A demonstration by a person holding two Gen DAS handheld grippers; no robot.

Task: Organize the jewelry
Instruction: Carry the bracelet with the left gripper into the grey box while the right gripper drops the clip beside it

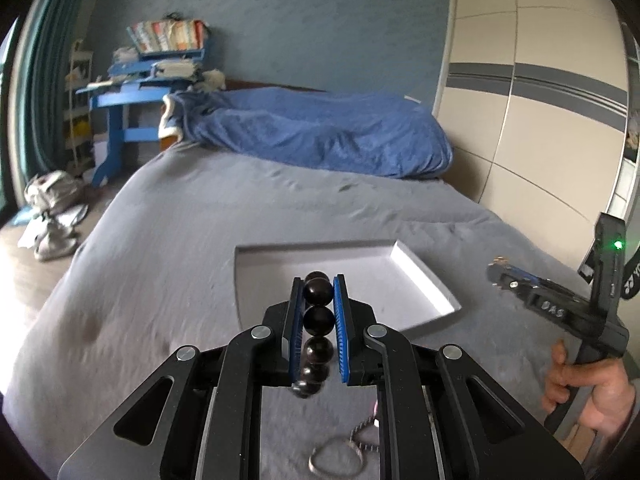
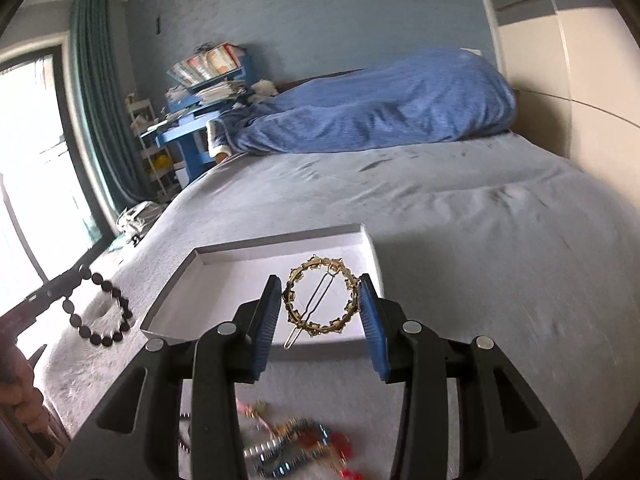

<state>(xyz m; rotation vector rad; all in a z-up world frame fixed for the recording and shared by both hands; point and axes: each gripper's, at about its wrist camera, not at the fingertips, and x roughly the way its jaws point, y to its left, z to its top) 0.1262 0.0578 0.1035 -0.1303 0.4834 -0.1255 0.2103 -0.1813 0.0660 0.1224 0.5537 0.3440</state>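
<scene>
— Which one has the beads?

— The left hand-held gripper (image 1: 318,312). Its blue pads are closed on a dark bead bracelet (image 1: 318,320), the beads lined up in a row between them, with the rest of the loop hanging down underneath. From the other side you can see the whole ring of beads (image 2: 100,308) dangling free above the grey bed (image 2: 480,240).

— And the right one?

— The right hand-held gripper (image 2: 320,312) is clamped on a round gold hair clip (image 2: 319,298). The ring sits crosswise between the two pads, touching both, and its thin metal pin pokes down towards the camera.

— Where's the box in all this?

— The shallow white tray (image 2: 280,240) lies on the bed just ahead of both grippers. The gold clip hangs above its near part; the beads are held in the air just to the left of it. Its floor looks bare from here.

— Anything left on the bed?

— Yes, below the grippers, close to the person. A silvery ring on a chain (image 1: 340,452) under the left one, and a blurred tangle of coloured jewelry (image 2: 300,448) with red pieces under the right one.
</scene>
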